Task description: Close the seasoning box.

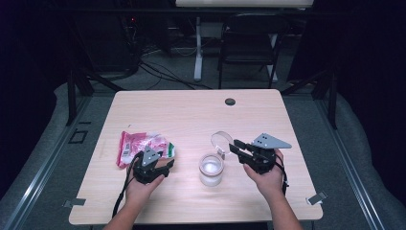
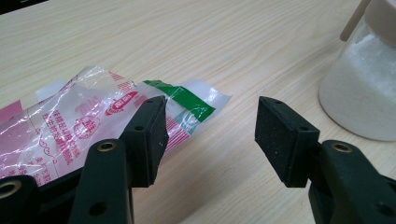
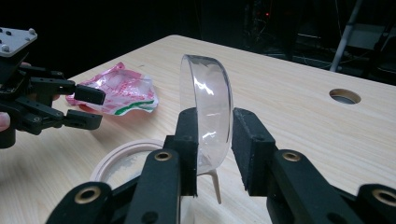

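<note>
A clear jar (image 1: 211, 168) of white powder stands open near the table's front middle; it also shows in the left gripper view (image 2: 364, 88) and its rim in the right gripper view (image 3: 116, 156). My right gripper (image 1: 233, 146) (image 3: 215, 135) is shut on the jar's clear round lid (image 1: 221, 140) (image 3: 210, 107), held on edge just above and behind the jar. A crumpled pink and red plastic bag (image 1: 139, 146) (image 2: 70, 126) (image 3: 116, 91) lies flat to the left. My left gripper (image 1: 167, 163) (image 2: 210, 135) (image 3: 95, 108) stands open at the bag's right end, its jaws holding nothing.
The light wooden table (image 1: 191, 115) has a round cable hole (image 1: 230, 101) (image 3: 344, 96) near its far edge. A dark chair (image 1: 249, 38) and cables stand on the floor beyond the table. Bare wood stretches across the table's far half.
</note>
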